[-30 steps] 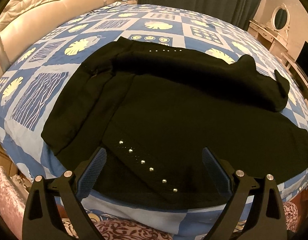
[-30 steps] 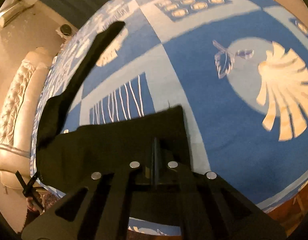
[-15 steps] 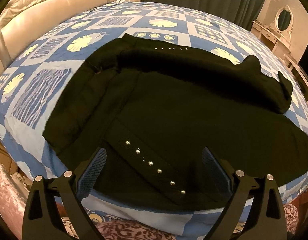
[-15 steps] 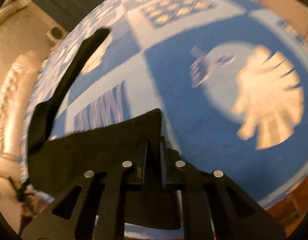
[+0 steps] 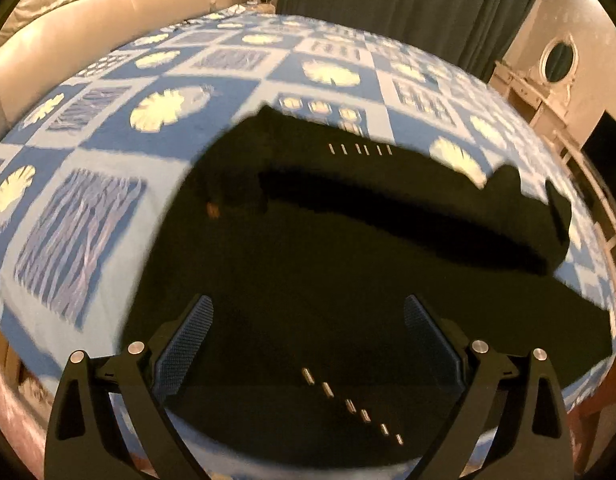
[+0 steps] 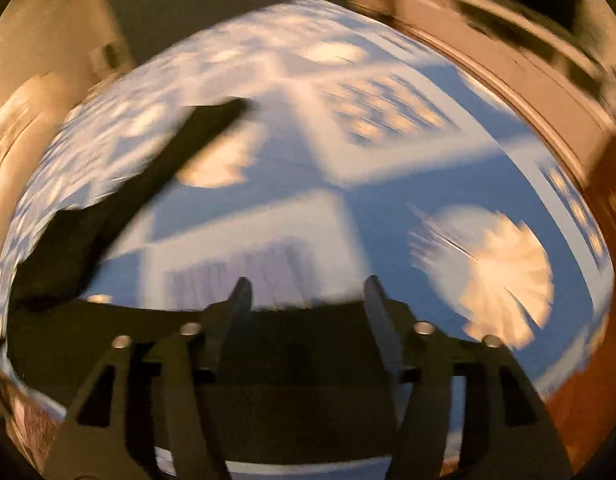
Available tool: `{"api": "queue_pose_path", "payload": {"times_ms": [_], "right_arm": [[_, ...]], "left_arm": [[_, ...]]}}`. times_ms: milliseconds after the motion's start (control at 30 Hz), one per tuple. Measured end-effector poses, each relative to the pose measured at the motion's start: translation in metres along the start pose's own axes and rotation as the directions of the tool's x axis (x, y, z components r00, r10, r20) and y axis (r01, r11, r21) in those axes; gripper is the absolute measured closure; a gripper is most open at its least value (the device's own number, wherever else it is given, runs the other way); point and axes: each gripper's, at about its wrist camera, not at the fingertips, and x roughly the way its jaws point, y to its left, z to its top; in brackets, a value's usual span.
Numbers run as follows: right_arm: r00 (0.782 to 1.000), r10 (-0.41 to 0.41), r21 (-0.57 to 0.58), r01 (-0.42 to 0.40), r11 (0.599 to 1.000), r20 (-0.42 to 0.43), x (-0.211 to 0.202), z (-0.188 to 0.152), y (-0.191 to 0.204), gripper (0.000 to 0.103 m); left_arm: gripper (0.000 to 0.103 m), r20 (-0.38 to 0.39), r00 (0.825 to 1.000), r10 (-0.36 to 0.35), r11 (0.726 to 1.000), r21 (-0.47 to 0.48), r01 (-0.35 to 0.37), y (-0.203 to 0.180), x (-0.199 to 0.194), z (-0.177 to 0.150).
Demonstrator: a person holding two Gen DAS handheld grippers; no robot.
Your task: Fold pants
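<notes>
Black pants (image 5: 347,264) with rows of small silver studs lie spread on the blue patterned bedspread (image 5: 80,208), one leg folded over along the far side. My left gripper (image 5: 308,320) is open and empty, hovering over the near part of the pants. In the blurred right wrist view, my right gripper (image 6: 308,292) is open, with the hem end of the pants (image 6: 288,344) lying below and between its fingers. A far strip of the pants (image 6: 156,172) runs away at the left.
A cream tufted headboard (image 5: 88,12) stands at the left. Dark curtains (image 5: 407,4) hang behind the bed. A white dressing table with an oval mirror (image 5: 555,60) is at the right. The bed's near edge lies just below the grippers.
My right gripper has opened and let go of the pants hem, and its view swings fast. My left gripper has moved forward over the pants, still open.
</notes>
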Motion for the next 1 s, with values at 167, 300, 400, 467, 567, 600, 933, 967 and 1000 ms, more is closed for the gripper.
{"api": "queue_pose_path", "payload": {"times_ms": [167, 300, 400, 467, 567, 600, 933, 967, 1000], "right_arm": [[0.978, 0.206, -0.210, -0.207, 0.956, -0.028, 0.014, 0.037, 0.145, 0.023], [0.946, 0.308, -0.315, -0.324, 0.892, -0.101, 0.038, 0.046, 0.247, 0.022], [0.931, 0.332, -0.380, -0.365, 0.850, -0.153, 0.061, 0.048, 0.311, 0.022], [0.926, 0.332, -0.416, -0.377, 0.827, -0.178, 0.077, 0.048, 0.342, 0.022], [0.924, 0.324, -0.445, -0.381, 0.810, -0.202, 0.099, 0.051, 0.371, 0.022], [0.924, 0.321, -0.452, -0.382, 0.806, -0.208, 0.106, 0.053, 0.380, 0.022], [0.898, 0.357, -0.390, -0.435, 0.811, -0.259, 0.157, 0.079, 0.410, 0.022], [0.892, 0.368, -0.378, -0.445, 0.812, -0.261, 0.160, 0.081, 0.412, 0.022], [0.887, 0.378, -0.368, -0.455, 0.811, -0.265, 0.163, 0.084, 0.414, 0.022]], "left_arm": [[0.008, -0.009, 0.998, -0.054, 0.998, -0.034, 0.054, 0.039, 0.024, 0.061], [0.008, -0.044, 0.991, -0.128, 0.989, -0.083, 0.124, 0.070, 0.058, 0.109], [0.008, -0.042, 0.997, -0.065, 0.996, -0.056, 0.063, 0.082, 0.081, 0.138], [0.008, -0.064, 0.997, -0.040, 0.998, -0.056, 0.036, 0.095, 0.104, 0.155], [0.008, -0.156, 0.985, -0.073, 0.996, -0.070, 0.063, 0.105, 0.141, 0.169], [0.008, -0.178, 0.979, -0.098, 0.993, -0.075, 0.086, 0.106, 0.149, 0.172], [0.008, -0.220, 0.925, -0.309, 0.951, -0.061, 0.303, 0.092, 0.169, 0.191], [0.008, -0.218, 0.913, -0.344, 0.939, -0.075, 0.336, 0.091, 0.167, 0.189], [0.008, -0.219, 0.908, -0.358, 0.934, -0.075, 0.350, 0.089, 0.167, 0.189]]}}
